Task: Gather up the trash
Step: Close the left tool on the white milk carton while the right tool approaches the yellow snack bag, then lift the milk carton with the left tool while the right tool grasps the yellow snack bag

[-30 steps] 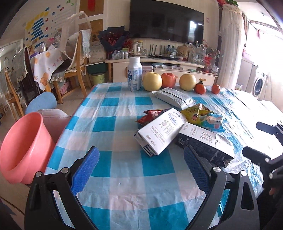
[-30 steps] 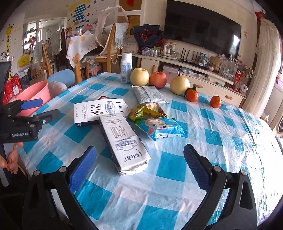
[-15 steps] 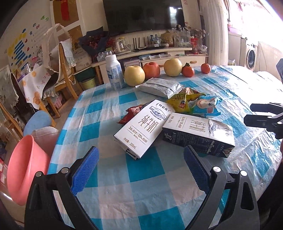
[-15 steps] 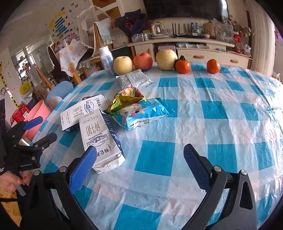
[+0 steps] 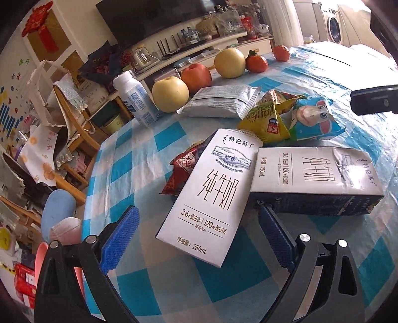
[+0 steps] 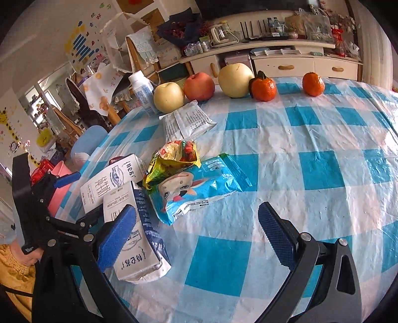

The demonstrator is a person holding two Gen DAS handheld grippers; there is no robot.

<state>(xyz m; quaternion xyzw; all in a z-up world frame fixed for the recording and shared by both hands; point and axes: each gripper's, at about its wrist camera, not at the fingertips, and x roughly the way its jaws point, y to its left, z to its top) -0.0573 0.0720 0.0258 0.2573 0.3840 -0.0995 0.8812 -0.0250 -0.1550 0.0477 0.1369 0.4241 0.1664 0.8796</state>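
Blue-and-white checked plastic cloth covers the table, wrinkled and glossy; beyond it stand a white TV cabinet, a dark television, wooden chairs draped with cloths, and a washing machine.

Between the wide-open jaws of the left gripper, just ahead and unheld, lies a white milk carton printed "纯牛奶", "3.6g", "120mg" and "250mL". Its far end rests on a red snack wrapper. Ahead of the right jaw lies a second, dented carton with the same lettering, its corner touching the first. Farther ahead sit a yellow snack packet, a blue packet with a cartoon face, and a silver-white pouch.

At the far edge stand a white bottle with a blue label, 2 yellow pears, a red apple and 2 tangerines. A pink bin sits off the table, left of the jaws.

Equally wide open and empty, the right gripper hovers over the cloth; the dented carton lies under its left jaw, the blue packet just ahead between both.
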